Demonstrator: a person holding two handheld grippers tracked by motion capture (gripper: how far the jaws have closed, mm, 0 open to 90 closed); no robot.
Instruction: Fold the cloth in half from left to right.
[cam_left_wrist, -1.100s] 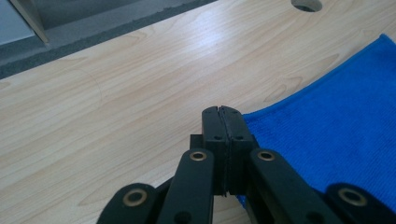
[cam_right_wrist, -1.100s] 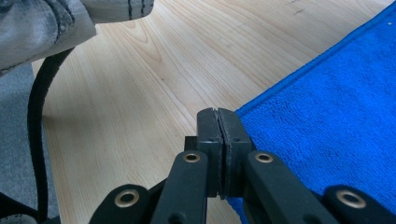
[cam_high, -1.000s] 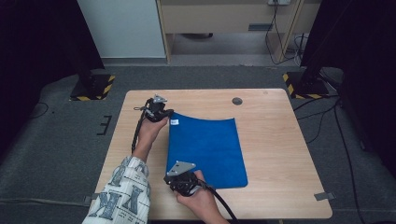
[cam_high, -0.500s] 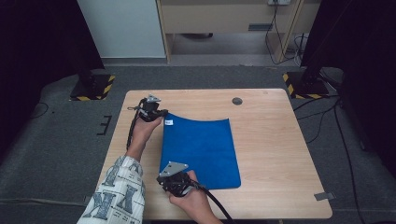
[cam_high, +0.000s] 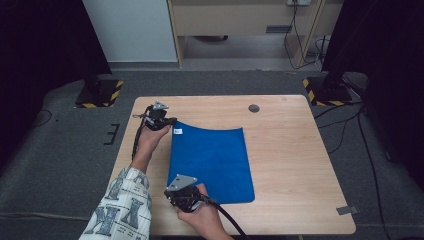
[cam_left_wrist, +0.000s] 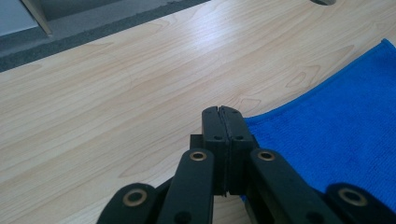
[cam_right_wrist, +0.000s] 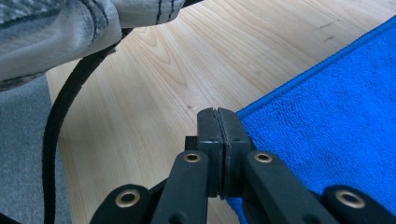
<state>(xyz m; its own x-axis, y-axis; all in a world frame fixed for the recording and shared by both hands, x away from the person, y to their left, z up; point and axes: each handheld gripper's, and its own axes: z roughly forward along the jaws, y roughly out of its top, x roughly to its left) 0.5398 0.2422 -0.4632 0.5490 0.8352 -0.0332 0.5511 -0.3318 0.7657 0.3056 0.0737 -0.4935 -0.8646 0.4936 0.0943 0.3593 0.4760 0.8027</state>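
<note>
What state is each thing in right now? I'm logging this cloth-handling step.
Blue cloth: spread flat on the table, both left corners pinched.
Left tongs: shut on the far left corner.
Right tongs: shut on the near left corner.
Table: bare wood around the cloth.

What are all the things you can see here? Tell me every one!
cloth: one, blue, flat on the table, small white tag at its far left corner
table: one, light wood, middle of the room
round hole cover: one, dark grey, far side of the tabletop
stand bases: two, black with yellow stripes, on the floor beyond the table
floor: grey carpet around the table
left tongs: black, shut on the cloth's far left corner
right tongs: black, shut on the cloth's near left corner
sleeve: one, white patterned, on the left arm
</note>
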